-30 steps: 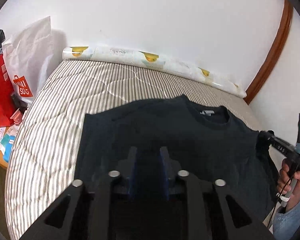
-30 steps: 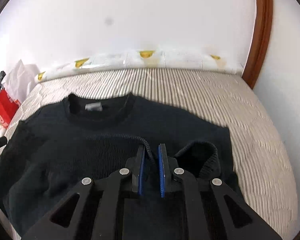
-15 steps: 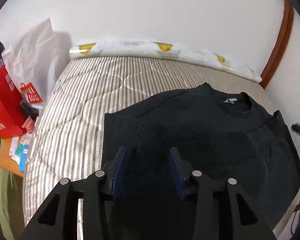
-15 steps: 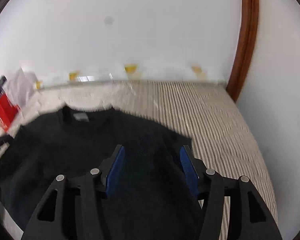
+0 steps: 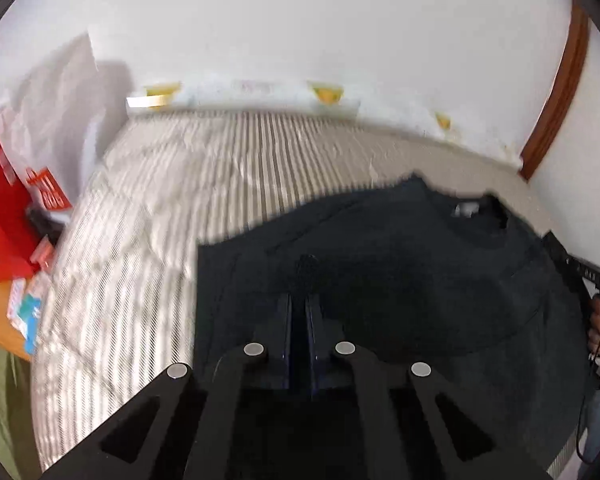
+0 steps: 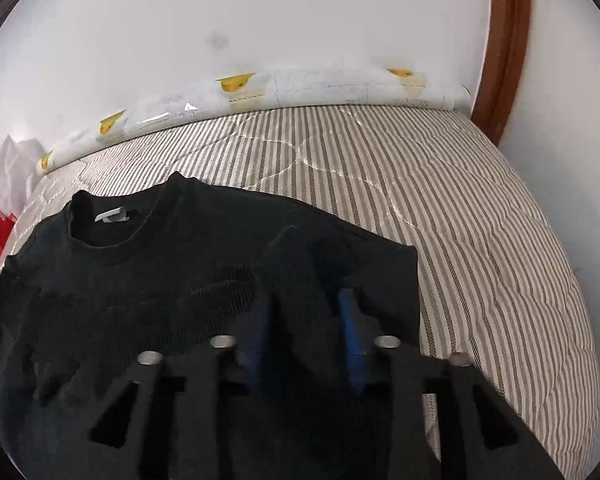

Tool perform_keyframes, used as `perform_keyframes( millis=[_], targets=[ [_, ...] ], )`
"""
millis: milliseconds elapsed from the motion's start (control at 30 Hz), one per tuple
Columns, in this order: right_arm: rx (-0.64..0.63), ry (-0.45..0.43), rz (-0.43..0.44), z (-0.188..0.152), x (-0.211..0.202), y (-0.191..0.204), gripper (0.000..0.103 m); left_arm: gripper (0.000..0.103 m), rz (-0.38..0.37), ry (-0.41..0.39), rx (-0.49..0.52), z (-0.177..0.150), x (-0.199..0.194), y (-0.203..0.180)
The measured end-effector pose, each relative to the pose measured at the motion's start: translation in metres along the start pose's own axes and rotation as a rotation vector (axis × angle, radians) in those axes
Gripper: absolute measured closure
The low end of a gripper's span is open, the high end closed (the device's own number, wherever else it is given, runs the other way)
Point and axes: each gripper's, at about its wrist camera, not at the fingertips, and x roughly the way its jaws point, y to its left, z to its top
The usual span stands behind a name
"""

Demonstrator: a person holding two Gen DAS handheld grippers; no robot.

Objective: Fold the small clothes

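Left wrist view: left tool (image 5: 299,312) clenched on a pinch of black sweater (image 5: 400,264) lying on striped bed (image 5: 148,240); right tool (image 6: 306,312) closing around sweater fabric.

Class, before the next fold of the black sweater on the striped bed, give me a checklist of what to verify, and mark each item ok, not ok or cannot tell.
1. Black sweater lies spread on the striped bed cover: ok.
2. Collar with its white label faces up, toward the wall: ok.
3. Left gripper closed on the lower sweater fabric: jaws shut; whether cloth is caught, cannot tell.
4. Right gripper gripping the sweater: not ok; jaws closing, fabric between them, a gap showing.
5. Sleeve edges lying flat: cannot tell; the dark knit hides its folds.
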Motion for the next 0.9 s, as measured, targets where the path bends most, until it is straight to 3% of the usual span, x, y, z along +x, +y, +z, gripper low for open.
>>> perform_keyframes(
  millis=[100,200,300,433,567,733,900],
  targets=[
    [0.016,-0.079,0.045,0.002,-0.02,-0.005,0.085,0.097,-0.052,-0.08,-0.056,0.014,-0.017,0.01],
    [0.062,-0.134,0.07,0.009,-0.033,-0.016,0.085,0.097,-0.013,-0.072,-0.017,0.022,-0.007,0.002],
    [0.075,-0.1,0.018,0.012,-0.015,-0.022,0.085,0.097,-0.009,-0.026,-0.028,0.025,0.015,0.0],
    [0.104,-0.021,0.017,0.007,0.014,-0.033,0.085,0.097,-0.011,0.036,-0.077,0.02,0.035,0.004],
    [0.096,-0.001,0.015,0.007,0.007,-0.034,0.079,0.093,-0.012,0.06,-0.087,0.018,0.035,0.005],
    [0.026,-0.062,-0.064,0.006,-0.036,-0.006,0.075,0.073,-0.017,0.055,-0.111,0.015,0.017,0.008],
    [-0.056,-0.105,0.061,-0.006,-0.067,0.056,0.071,0.064,-0.024,0.034,-0.096,-0.006,-0.012,0.001]
  ],
)
